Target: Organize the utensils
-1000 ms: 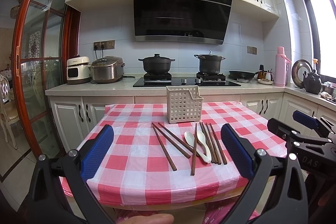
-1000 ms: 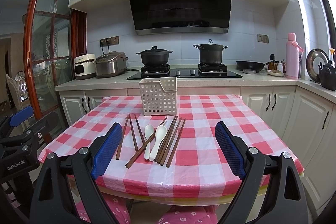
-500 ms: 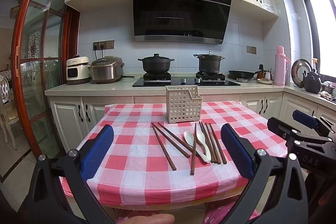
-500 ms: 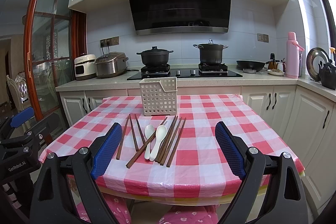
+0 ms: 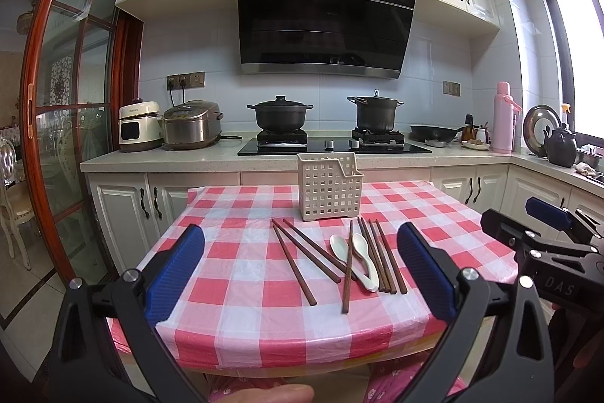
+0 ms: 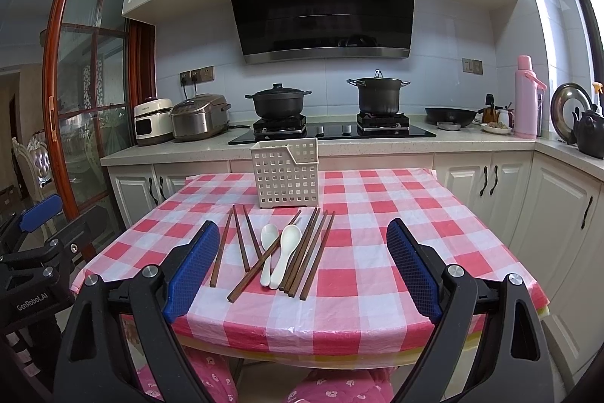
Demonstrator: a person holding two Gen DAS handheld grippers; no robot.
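Two grippers' fingers (image 5: 175, 274) spread wide, empty, over checked table (image 5: 241, 289); kitchen counter (image 5: 158, 159) behind.

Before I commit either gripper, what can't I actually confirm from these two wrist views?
- Inside of the utensil caddy: both views sit too low to see past its perforated wall.
- Exact chopstick count: the right-hand chopsticks lie bunched and overlapping.
- Both spoons: a crossing chopstick covers part of them in both views.
- Table's near edge: partly behind the left gripper and, in the right view, the right gripper.
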